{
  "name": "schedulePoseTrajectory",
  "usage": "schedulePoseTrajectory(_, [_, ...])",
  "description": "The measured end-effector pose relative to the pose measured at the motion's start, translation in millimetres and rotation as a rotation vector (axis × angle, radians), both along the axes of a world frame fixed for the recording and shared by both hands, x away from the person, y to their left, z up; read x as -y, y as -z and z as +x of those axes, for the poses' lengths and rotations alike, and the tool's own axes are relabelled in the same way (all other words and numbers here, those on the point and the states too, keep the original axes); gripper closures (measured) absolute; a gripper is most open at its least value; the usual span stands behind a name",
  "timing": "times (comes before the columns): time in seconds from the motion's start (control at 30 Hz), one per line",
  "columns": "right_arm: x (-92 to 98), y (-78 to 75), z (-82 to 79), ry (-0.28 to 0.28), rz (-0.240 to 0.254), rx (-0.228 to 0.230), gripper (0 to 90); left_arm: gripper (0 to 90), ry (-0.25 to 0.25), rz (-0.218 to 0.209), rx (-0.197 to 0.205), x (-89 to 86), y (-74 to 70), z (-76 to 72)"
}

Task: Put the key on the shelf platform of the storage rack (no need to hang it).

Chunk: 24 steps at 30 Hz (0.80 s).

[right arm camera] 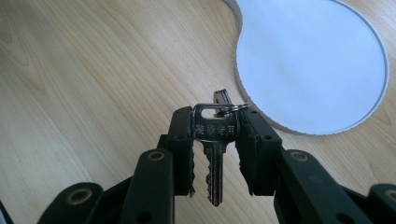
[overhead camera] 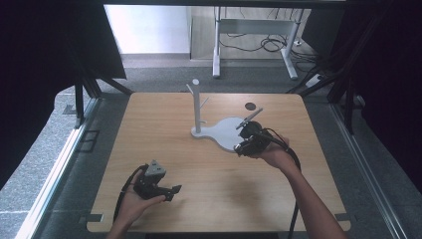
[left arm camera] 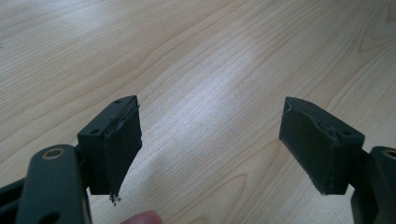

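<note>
My right gripper [right arm camera: 215, 116] is shut on a silver key [right arm camera: 215, 130], gripping its head so the blade hangs back between the jaws. A key ring [right arm camera: 229, 107] and a second key [right arm camera: 221, 96] sit just behind it. In the high view my right gripper [overhead camera: 245, 145] is at the near right edge of the white stand base [overhead camera: 224, 133]; the same base [right arm camera: 313, 65] lies ahead and to the right of the jaws. A white post with pegs [overhead camera: 196, 107] rises from the base. My left gripper [overhead camera: 173, 193] [left arm camera: 210, 140] is open over bare wood.
The wooden table [overhead camera: 209, 174] carries a small dark round spot [overhead camera: 250, 105] behind the base. A fingertip [left arm camera: 142, 217] shows at the bottom of the left gripper view. Cables trail from both grippers. Beyond the table stands a desk frame [overhead camera: 254, 45] with loose wires.
</note>
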State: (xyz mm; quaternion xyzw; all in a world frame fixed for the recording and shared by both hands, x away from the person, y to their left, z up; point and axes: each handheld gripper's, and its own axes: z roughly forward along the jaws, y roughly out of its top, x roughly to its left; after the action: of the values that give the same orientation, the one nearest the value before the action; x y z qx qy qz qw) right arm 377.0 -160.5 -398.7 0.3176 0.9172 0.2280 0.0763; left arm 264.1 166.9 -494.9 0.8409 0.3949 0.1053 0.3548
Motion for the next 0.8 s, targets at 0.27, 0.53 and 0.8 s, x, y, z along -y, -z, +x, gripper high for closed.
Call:
schedulePoseTrajectory(0.27, [-5.5,0.3,9.7,0.006,-0.003,-0.006,67.7,21.3,0.000,0.000,0.000,-1.3,0.0,0.5])
schedulePoseTrajectory(0.53, [-9.9,0.0,18.0,0.009,-0.008,-0.016,67.6,21.3,0.000,0.001,-0.002,-1.4,0.2,0.7])
schedulePoseTrajectory(0.8, [-10.5,-0.4,27.2,0.017,-0.014,-0.012,67.7,21.3,-0.001,0.002,-0.002,-2.2,-0.2,0.8])
